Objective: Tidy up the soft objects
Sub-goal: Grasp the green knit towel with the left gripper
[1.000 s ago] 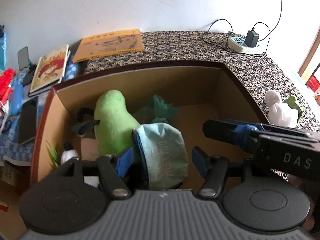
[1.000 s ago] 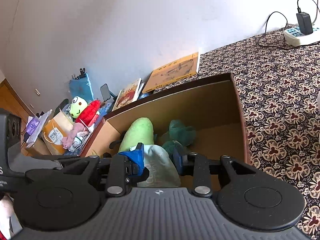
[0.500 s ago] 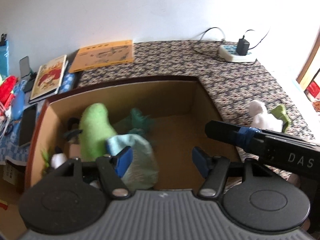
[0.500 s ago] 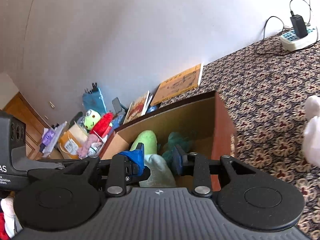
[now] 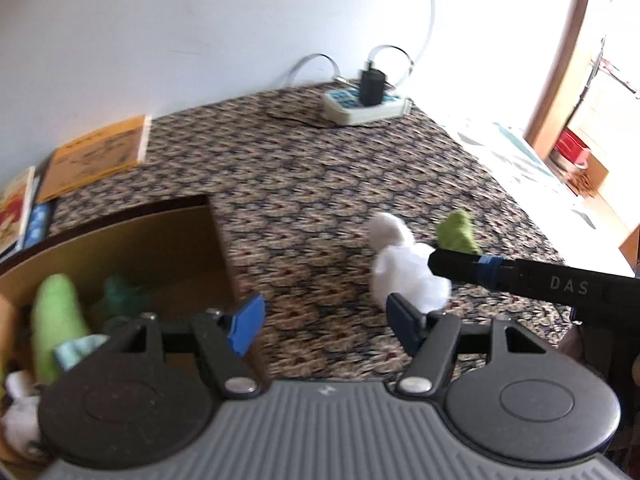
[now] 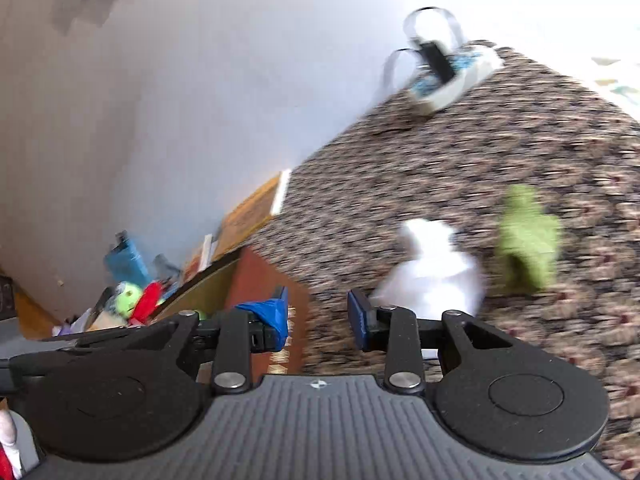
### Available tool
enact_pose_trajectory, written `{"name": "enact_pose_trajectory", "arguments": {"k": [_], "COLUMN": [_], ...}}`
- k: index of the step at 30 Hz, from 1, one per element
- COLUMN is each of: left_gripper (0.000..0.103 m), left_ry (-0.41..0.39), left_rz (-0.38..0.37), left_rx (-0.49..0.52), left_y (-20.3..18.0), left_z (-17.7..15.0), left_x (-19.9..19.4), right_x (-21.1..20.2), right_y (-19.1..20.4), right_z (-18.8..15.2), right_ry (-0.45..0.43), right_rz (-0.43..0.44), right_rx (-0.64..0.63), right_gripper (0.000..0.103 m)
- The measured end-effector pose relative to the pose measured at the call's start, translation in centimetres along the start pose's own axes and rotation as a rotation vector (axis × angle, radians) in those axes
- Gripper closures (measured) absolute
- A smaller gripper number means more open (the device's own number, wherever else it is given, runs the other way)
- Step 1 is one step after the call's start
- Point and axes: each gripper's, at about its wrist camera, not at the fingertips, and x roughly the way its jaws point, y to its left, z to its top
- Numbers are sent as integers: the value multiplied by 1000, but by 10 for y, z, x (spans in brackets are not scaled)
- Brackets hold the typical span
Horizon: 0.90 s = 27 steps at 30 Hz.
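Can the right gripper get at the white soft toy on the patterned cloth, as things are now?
Probably yes. The right gripper is empty with its jaws opening, and the white soft toy lies just ahead on bare patterned cloth, nothing between. The green toy lies beside it.

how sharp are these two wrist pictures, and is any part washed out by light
Left wrist view: mild motion blur, the white plush toy soft-edged, the right side by the doorway blown out by daylight. Right wrist view: heavier smear, the patterned cloth streaked, the green plush toy and power strip smudged, top right corner overexposed. Both show fisheye bending.
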Motion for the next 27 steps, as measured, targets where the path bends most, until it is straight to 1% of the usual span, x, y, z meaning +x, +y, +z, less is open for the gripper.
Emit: {"name": "enact_pose_trajectory", "arguments": {"k": [4, 6, 8, 13, 16, 19, 25, 27], "left_gripper": [34, 34, 34, 34, 34, 34, 34, 42], "left_ry": [22, 15, -9, -18, -27, -6, 0, 23], "left_rz": [-53, -95, -138, -201, -213, -206, -193, -189], "left_rx": [33, 49, 67, 134, 165, 180, 224, 226], "left_y": [-31, -45, -59, -99, -113, -125, -138, -139], "left_z": [6, 10, 13, 23, 27, 31, 37, 38], "left_x": [22, 30, 40, 70, 86, 106, 132, 143], "right_x": [-13, -17, -21, -24, -22, -18, -7, 0], "right_y": [-33, -49, -66, -99, -111, -118, -127, -131], "right_z": [7, 11, 16, 28, 34, 39, 48, 51], "right_ry": [-8, -11, -11, 1, 15, 22, 42, 60], "right_rz": [-63, -86, -111, -131, -141, -139, -135, -118], "right_rx": [23, 43, 71, 171, 199, 222, 270, 289], "right_gripper": [85, 85, 85, 84, 84, 84, 82, 82]}}
